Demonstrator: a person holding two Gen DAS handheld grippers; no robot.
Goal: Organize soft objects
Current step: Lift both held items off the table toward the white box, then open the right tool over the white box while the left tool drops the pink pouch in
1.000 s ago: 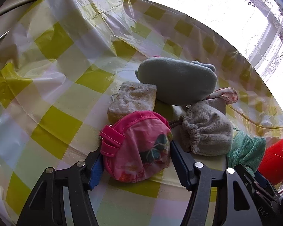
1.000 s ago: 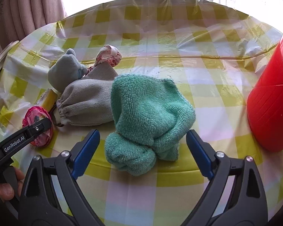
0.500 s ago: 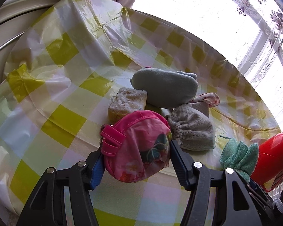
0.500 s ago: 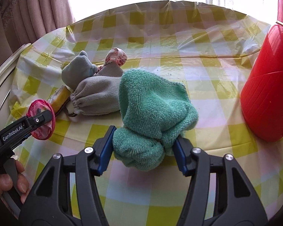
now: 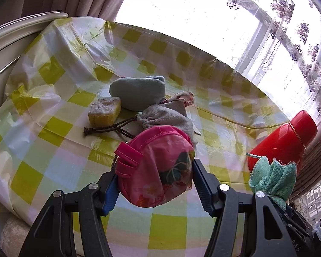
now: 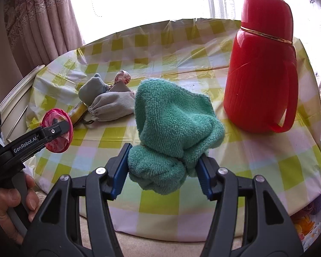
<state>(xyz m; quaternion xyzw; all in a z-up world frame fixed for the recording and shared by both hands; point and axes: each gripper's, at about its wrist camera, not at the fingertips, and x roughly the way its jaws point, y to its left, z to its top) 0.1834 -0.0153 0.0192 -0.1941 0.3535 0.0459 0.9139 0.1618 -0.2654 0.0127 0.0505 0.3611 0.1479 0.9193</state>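
My left gripper (image 5: 155, 184) is shut on a pink flowered pouch (image 5: 156, 167) and holds it above the table's near edge; the pouch also shows in the right wrist view (image 6: 57, 131). My right gripper (image 6: 162, 174) is shut on a green terry cloth (image 6: 173, 126), lifted off the table; the cloth also shows in the left wrist view (image 5: 272, 178). On the checked tablecloth (image 5: 53, 128) lie a grey-blue soft pouch (image 5: 139, 93), a grey drawstring bag (image 5: 167, 117) with brown cord, a yellow sponge (image 5: 104, 111) and a small floral fabric piece (image 5: 185, 96).
A tall red thermos jug (image 6: 261, 75) stands at the table's right side, close to the right gripper. Curtains (image 6: 42, 21) and a bright window lie behind the table. A white curved rail (image 5: 21, 32) runs along the left. A hand (image 6: 8, 209) grips the left tool.
Both grippers rose and pulled back from the pile. The right gripper closed on the green cloth and lifted it. The left gripper lifted the pink pouch off the table.
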